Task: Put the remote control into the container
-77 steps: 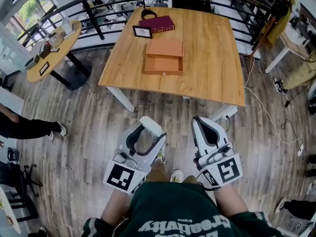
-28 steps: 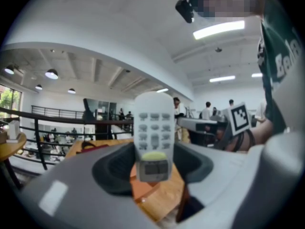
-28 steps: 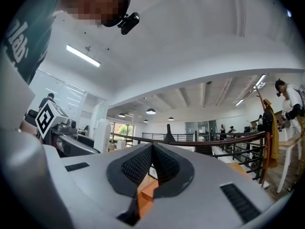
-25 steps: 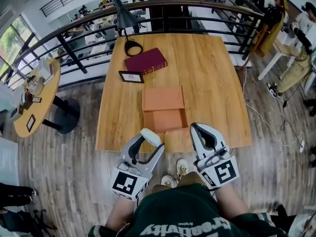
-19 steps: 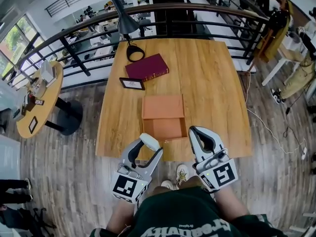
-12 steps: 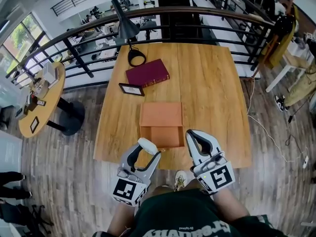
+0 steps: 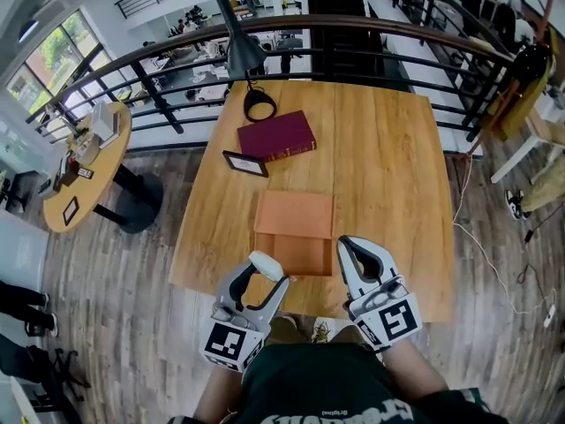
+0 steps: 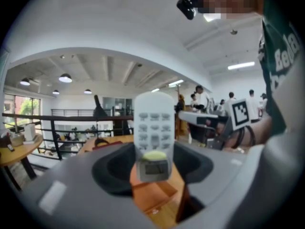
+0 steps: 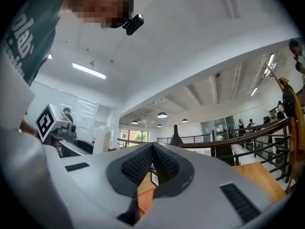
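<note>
One smooth white plastic remote control point(image 8: 153, 128), rounded on top with rows of pale buttons, stands upright clamped in the left claw point(image 7: 259, 276), near the container's front. The right claw point(image 7: 364, 253) has its ribbed black pads together on nothing. One shallow orange-brown container point(image 7: 298, 253) lies open on the square plank-wood counter point(image 7: 388, 166), with one maroon book point(image 7: 277, 135), one picture frame point(image 7: 245, 163) and one black lamp point(image 7: 243, 51). A curved dark railing point(image 7: 371, 29) runs behind, above a grey plank floor point(image 7: 115, 272).

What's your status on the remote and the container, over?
Left gripper shut on remote control. Right gripper shut, empty. Container open on table just ahead. Nothing seen in the way.
</note>
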A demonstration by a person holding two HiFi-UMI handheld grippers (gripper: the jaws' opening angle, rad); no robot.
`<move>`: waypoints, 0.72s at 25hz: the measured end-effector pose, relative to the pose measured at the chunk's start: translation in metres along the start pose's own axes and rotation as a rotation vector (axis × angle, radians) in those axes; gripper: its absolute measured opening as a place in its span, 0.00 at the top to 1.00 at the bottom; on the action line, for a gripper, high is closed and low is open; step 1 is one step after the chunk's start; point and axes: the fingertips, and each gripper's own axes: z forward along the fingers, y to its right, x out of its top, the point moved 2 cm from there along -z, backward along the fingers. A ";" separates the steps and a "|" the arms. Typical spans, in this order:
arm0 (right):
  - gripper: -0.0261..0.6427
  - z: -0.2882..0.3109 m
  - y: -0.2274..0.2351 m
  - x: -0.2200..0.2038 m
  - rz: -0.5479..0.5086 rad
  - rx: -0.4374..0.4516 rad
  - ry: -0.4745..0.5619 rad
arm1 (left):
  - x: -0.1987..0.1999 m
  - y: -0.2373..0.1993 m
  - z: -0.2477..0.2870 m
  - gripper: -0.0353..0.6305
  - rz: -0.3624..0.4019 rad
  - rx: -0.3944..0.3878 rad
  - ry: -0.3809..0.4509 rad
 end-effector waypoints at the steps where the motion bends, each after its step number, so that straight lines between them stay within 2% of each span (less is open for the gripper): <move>1: 0.94 0.002 0.001 -0.001 0.004 0.002 0.001 | 0.000 0.001 0.002 0.58 0.004 -0.001 -0.003; 12: 0.94 0.028 -0.007 -0.010 -0.014 0.033 -0.016 | -0.003 -0.017 0.012 0.58 -0.003 -0.021 -0.013; 15: 0.94 0.034 -0.007 -0.014 -0.028 0.031 -0.018 | -0.008 -0.025 0.019 0.58 0.020 -0.019 -0.041; 18: 0.94 0.041 -0.008 -0.019 -0.024 0.019 -0.029 | -0.018 -0.030 0.024 0.58 0.067 -0.041 -0.105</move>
